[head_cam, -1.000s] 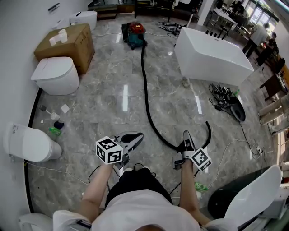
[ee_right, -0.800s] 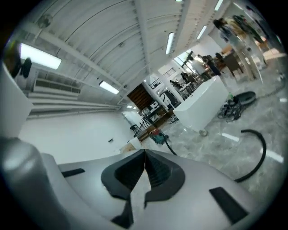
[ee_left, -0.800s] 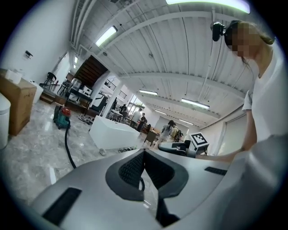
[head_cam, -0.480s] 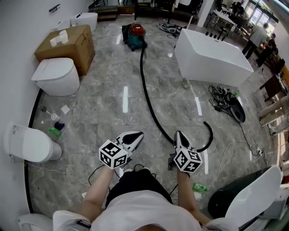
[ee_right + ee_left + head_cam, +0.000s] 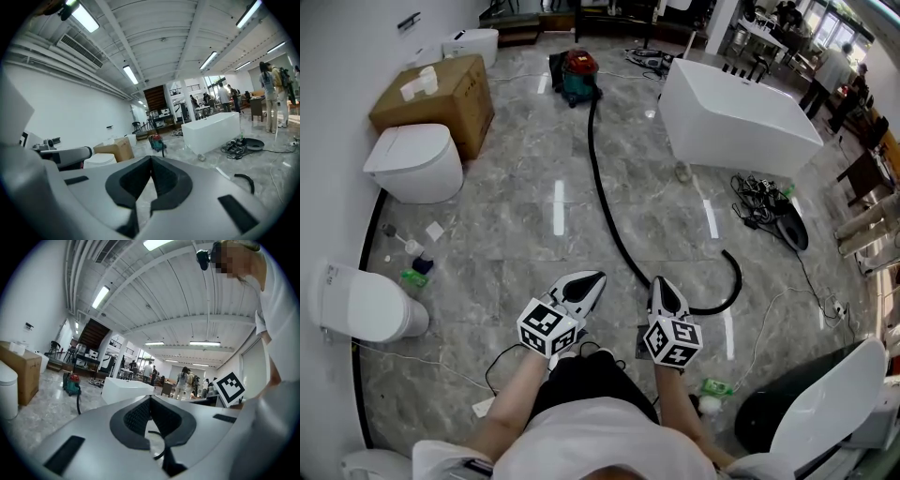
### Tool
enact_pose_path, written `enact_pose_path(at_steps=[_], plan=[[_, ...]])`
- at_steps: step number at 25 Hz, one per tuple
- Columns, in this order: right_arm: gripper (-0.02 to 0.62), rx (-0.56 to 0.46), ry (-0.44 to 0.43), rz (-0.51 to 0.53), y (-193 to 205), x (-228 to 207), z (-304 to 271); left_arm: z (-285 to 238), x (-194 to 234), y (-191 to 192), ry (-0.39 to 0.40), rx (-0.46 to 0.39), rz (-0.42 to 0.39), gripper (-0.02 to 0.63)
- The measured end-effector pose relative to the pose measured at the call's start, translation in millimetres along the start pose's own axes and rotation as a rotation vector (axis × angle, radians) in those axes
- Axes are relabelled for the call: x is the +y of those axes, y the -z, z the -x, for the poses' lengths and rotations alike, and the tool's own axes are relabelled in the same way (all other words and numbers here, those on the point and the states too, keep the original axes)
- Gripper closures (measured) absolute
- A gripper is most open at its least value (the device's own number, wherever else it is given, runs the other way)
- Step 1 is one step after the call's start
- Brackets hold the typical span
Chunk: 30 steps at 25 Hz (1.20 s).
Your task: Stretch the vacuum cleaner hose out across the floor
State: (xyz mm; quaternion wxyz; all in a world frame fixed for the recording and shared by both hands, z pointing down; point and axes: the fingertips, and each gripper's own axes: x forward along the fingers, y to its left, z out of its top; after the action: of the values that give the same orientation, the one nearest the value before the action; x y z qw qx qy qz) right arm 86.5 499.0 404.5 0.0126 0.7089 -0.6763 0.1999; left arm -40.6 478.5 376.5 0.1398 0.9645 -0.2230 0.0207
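Sliding toward the frame's centre and rolling so its marker cube faces up, the right gripper (image 5: 660, 283) now sits close beside the left gripper (image 5: 596, 277), low in the middle of the head view. Both point out across the grey marble floor (image 5: 525, 234). Each has its jaws pressed together with nothing between them. The black vacuum hose (image 5: 594, 183) lies loose on the floor. It runs from the red and green vacuum cleaner (image 5: 578, 71) at top centre down past the white bathtub (image 5: 741, 117), passes just by the right gripper's tip, then curls up in a hook toward the right. Toilets (image 5: 412, 159) and a cardboard box (image 5: 441, 89) line the left wall.
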Motion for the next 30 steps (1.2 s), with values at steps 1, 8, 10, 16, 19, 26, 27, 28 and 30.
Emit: enact_pose_path(at_steps=[1, 8, 10, 16, 19, 26, 27, 28, 30], plan=[[0.580, -0.006, 0.007, -0.007, 0, 2, 2, -1, -1, -2, 0.005, -0.010, 0.005, 0.597], [0.580, -0.010, -0.018, -0.016, 12, 19, 10, -11, -13, 1, 0.042, -0.015, 0.015, 0.597], [0.580, -0.010, -0.034, 0.003, 14, 25, 12, -13, -15, 4, 0.041, -0.007, 0.019, 0.597], [0.580, 0.005, -0.069, -0.045, 22, 34, 11, -13, -13, 6, 0.024, -0.011, 0.046, 0.597], [0.580, 0.010, -0.122, -0.067, 25, 47, 7, -10, -6, 4, 0.016, -0.026, 0.063, 0.597], [0.580, 0.013, -0.197, -0.063, 27, 65, 3, -6, 0, 7, -0.002, -0.029, 0.086, 0.597], [0.580, 0.017, -0.196, -0.064, 27, 65, 3, -6, 0, 8, -0.003, -0.028, 0.087, 0.597], [0.580, 0.020, -0.194, -0.065, 28, 65, 3, -5, 0, 8, -0.002, -0.027, 0.089, 0.597], [0.580, 0.027, -0.191, -0.065, 29, 63, 3, -5, 0, 9, -0.002, -0.024, 0.094, 0.597]])
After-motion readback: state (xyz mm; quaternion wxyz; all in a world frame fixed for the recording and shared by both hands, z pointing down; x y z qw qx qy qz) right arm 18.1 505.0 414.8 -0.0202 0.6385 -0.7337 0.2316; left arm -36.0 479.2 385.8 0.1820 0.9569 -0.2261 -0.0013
